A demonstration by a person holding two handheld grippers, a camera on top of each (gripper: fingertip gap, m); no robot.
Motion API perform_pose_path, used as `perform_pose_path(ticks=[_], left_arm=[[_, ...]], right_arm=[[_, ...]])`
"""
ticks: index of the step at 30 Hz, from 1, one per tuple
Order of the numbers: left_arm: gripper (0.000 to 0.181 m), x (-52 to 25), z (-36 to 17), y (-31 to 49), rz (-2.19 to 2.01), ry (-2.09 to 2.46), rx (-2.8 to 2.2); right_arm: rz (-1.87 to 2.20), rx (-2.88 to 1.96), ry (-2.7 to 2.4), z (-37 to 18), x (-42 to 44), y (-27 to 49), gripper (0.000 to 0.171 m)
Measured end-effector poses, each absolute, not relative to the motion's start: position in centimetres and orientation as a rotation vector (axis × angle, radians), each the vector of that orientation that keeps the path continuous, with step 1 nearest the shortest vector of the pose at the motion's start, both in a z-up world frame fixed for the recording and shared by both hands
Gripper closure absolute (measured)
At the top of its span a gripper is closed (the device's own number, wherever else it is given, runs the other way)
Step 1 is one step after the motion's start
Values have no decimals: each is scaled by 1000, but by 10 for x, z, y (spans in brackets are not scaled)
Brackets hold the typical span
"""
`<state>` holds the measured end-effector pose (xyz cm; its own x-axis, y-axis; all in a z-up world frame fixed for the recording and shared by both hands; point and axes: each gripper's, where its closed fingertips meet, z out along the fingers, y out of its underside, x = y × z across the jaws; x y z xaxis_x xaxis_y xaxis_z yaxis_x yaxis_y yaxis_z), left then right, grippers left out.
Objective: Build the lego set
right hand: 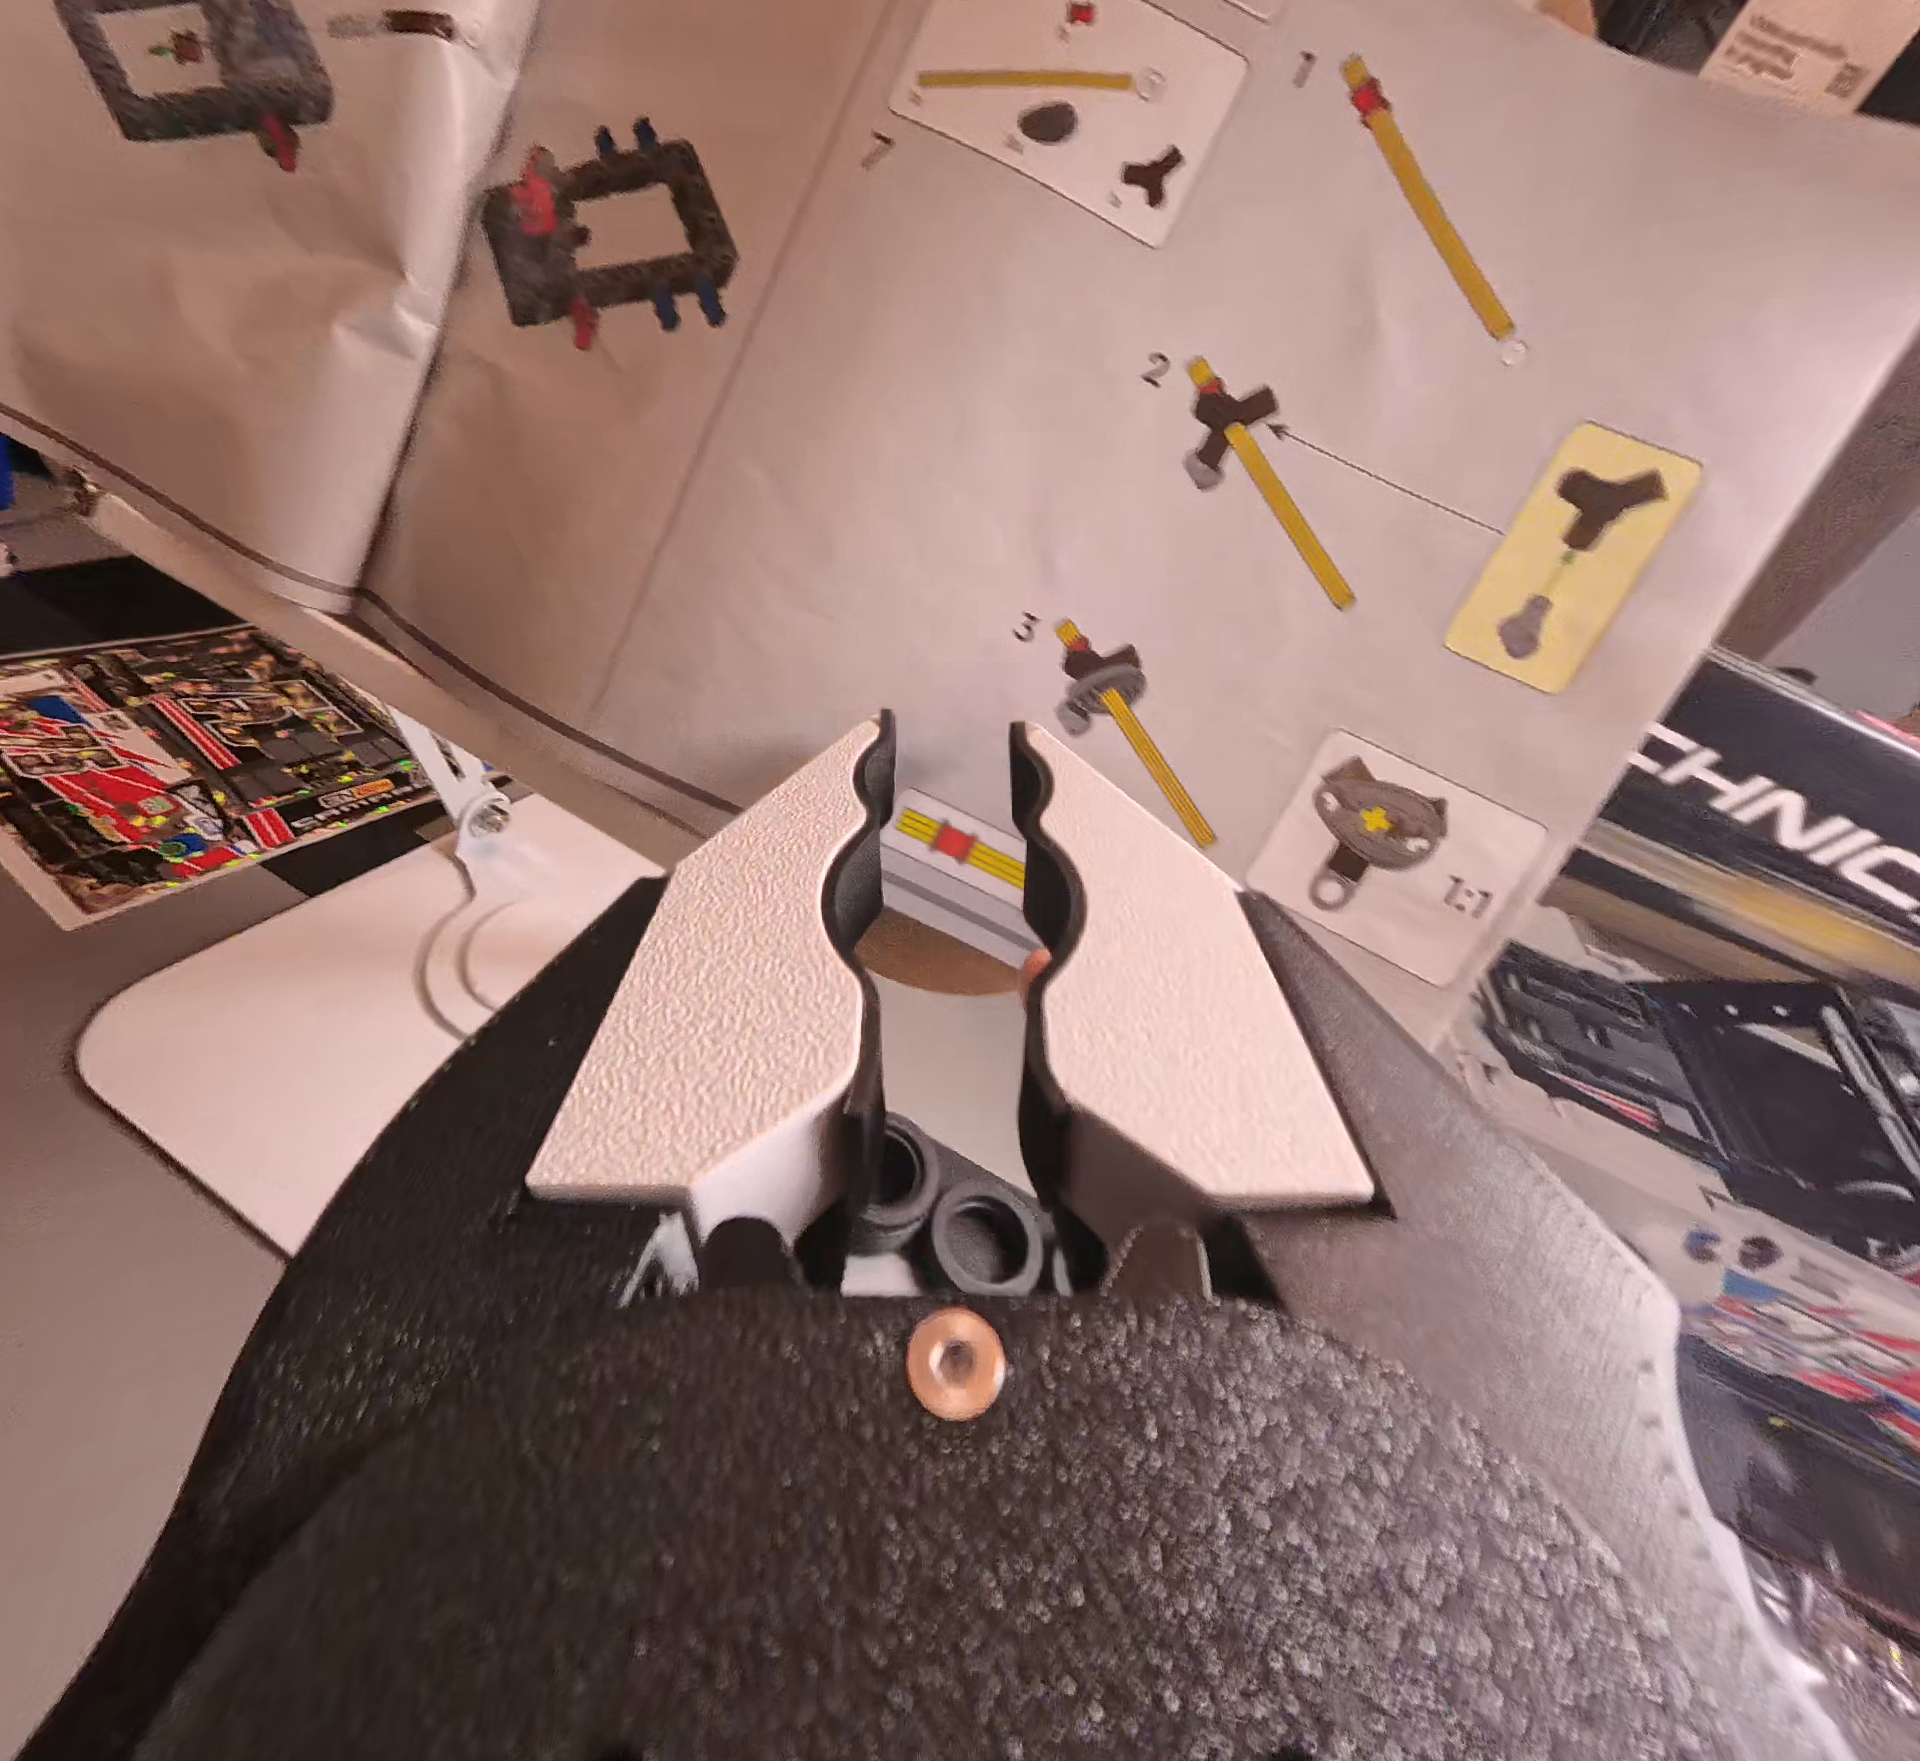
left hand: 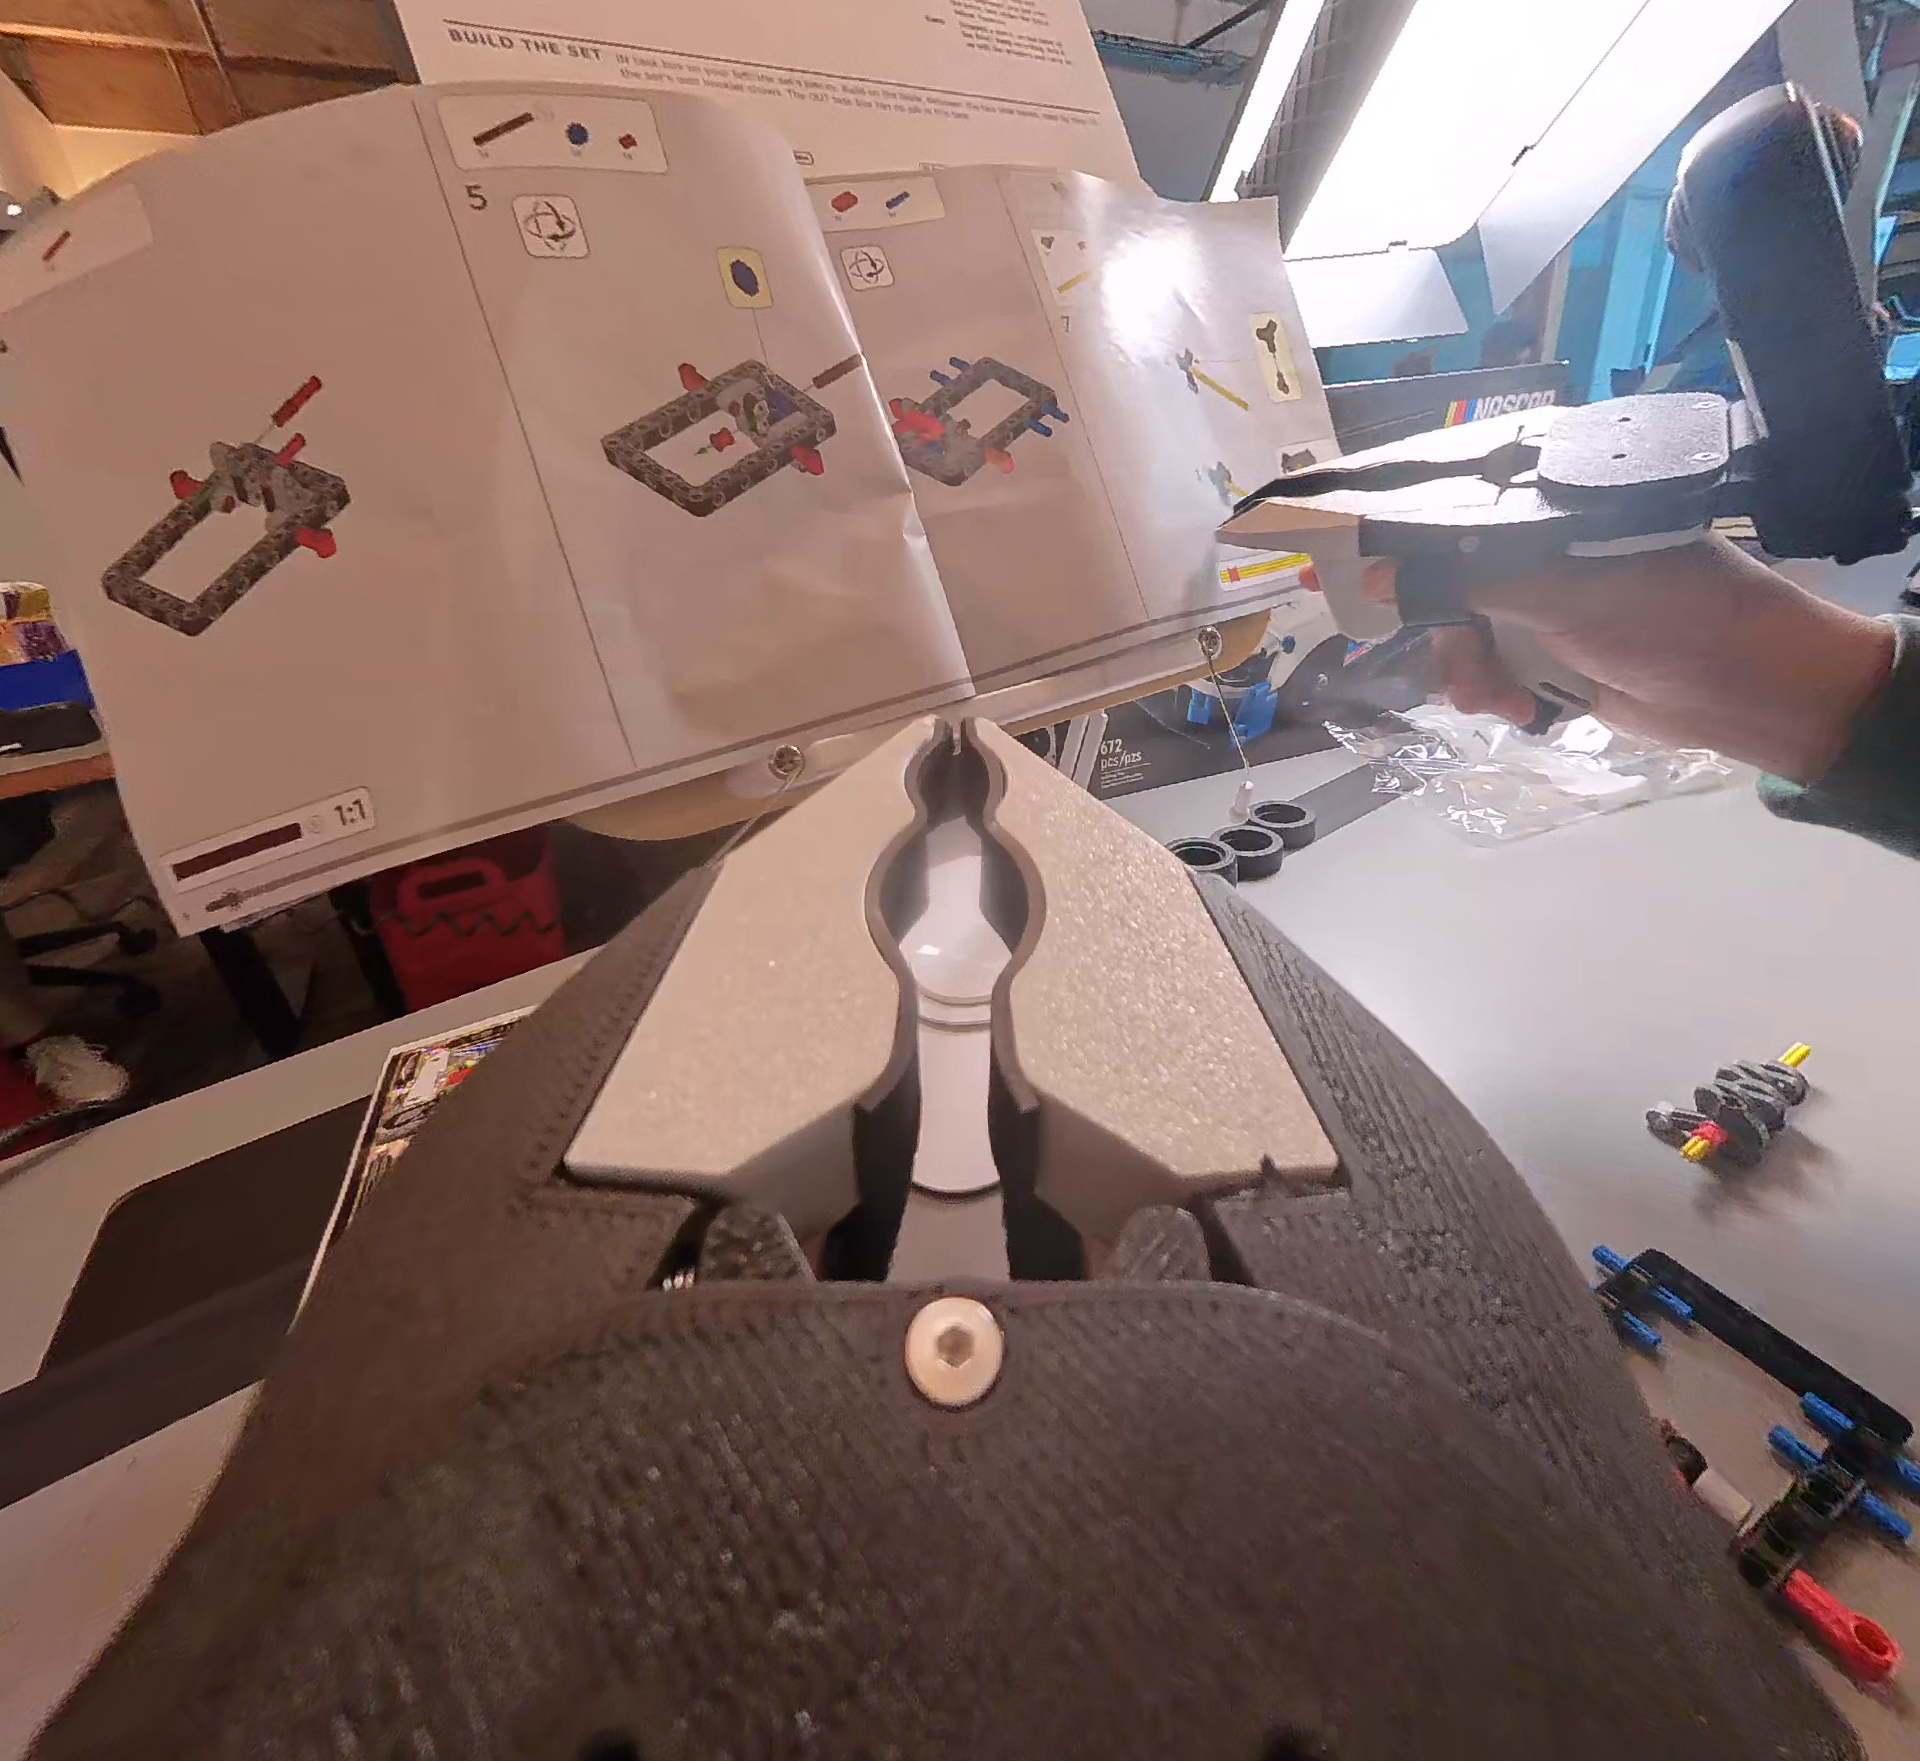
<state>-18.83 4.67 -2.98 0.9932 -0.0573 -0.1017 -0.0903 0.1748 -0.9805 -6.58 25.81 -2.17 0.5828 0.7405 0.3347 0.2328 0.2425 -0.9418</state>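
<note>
Nearest the lens in the left wrist view, the left gripper has its pale fingers clenched tip to tip with nothing between them, aimed at the lower edge of the instruction booklet that stands propped open on a white stand. Taking that booklet as the landmark: the right gripper is raised close before its right-hand page, fingers released with a narrow gap and nothing visibly held, pointing at the yellow-axle sub-steps printed there. On the grey desk to the right of and nearer than the booklet lies the small axle assembly, a yellow axle through black pieces, its long axis slanting up to the right. Nearer again, at the left wrist view's right edge, sits the black frame with blue pins and a red piece. Three black tyres sit just below the booklet's right edge, a crumpled clear bag beside them. My reading is that the person is checking the page rather than grasping. The coming pick turns on this: both lego pieces lie down and to the right of the left fingers, well apart from them, while the right gripper is lifted away at the booklet.
</note>
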Motion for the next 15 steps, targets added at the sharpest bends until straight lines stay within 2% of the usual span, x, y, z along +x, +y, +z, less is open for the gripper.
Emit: perform_pose_path(ticks=[3, 9, 15], left_arm=[[181, -184, -33, 48, 20, 137, -1404], [181, -180, -40, 50, 17, 146, -1429], [173, -173, -46, 52, 7, 166, -1448]], right_arm=[[399, -1349, -906, -27, -46, 271, 149], [368, -1409, -838, -35, -19, 290, 114], [377, -1450, -847, -40, -13, 295, 98]])
